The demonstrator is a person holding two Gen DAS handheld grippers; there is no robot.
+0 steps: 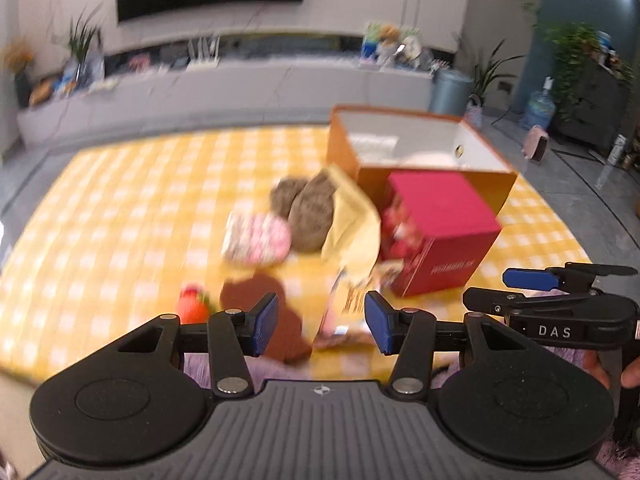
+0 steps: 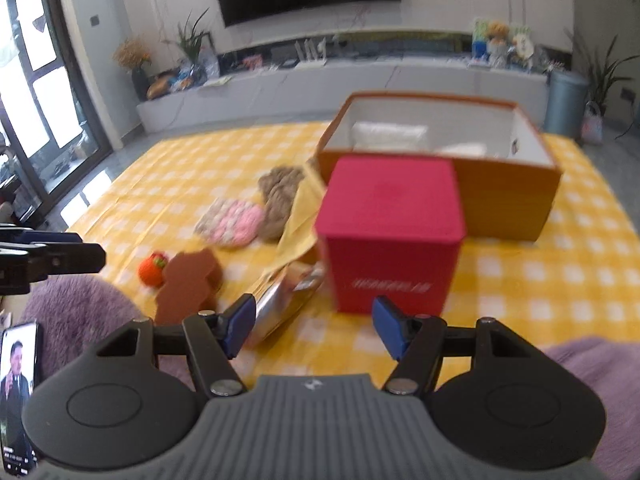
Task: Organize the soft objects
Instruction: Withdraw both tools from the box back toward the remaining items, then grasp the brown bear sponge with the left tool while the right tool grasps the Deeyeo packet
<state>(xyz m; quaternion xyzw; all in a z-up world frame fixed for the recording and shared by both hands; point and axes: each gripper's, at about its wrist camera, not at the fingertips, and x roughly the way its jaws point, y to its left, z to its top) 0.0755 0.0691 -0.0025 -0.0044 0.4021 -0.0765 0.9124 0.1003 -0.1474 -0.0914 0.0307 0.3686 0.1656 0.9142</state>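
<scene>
"DAS" read on right gripper (image 1: 552,300) body, red box (image 2: 390,236) lettering blurred (unreadable), left gripper (image 1: 320,322) jaws apart, empty, right jaws apart, soft toys (image 2: 232,222) heaped on yellow checked mat (image 2: 560,276) beside orange box (image 2: 504,204).

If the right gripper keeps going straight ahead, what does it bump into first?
Probably the red box. It sits dead ahead of the open right gripper, between the fingers' line. The shiny packet lies just beside the left finger, so it might brush that first; depth is hard to judge.
</scene>
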